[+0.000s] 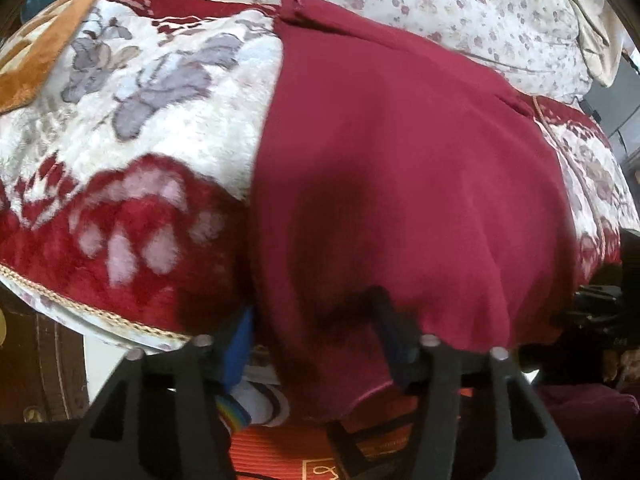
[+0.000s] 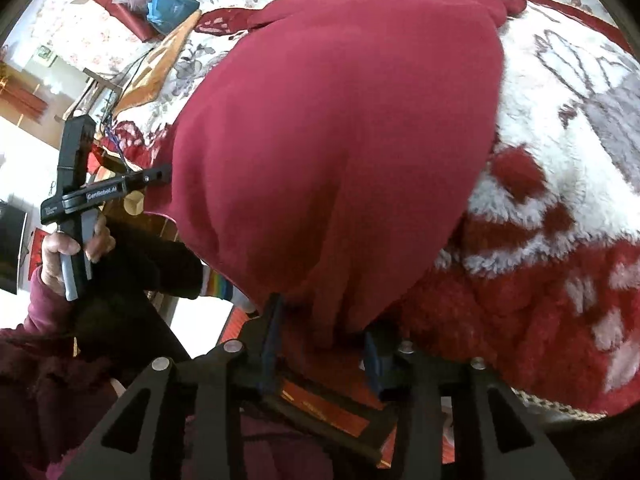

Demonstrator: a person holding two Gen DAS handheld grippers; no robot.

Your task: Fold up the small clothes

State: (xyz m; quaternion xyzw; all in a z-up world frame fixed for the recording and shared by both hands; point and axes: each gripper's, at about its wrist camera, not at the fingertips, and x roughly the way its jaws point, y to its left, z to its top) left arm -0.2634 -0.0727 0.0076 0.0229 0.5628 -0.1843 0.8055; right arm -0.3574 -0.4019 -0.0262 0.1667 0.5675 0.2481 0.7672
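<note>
A dark red garment (image 1: 400, 168) lies stretched over the bed's near edge, its far end bunched; it also fills the right wrist view (image 2: 340, 140). My left gripper (image 1: 316, 332) is at the garment's near hem, which drapes between and over its fingers, so the grip looks shut on it. My right gripper (image 2: 324, 332) holds the near hem the same way, cloth gathered between its blue-padded fingers (image 2: 272, 340). The left gripper also shows in the right wrist view (image 2: 160, 174), its tip in the garment's left edge.
A fluffy red, white and grey floral blanket (image 1: 140, 128) covers the bed, with a floral sheet (image 1: 440, 4) behind. An orange cushion (image 1: 44, 40) lies at the left. A blue bag (image 2: 172, 8) and clutter stand beyond the bed. A red mat (image 1: 280, 452) lies on the floor below.
</note>
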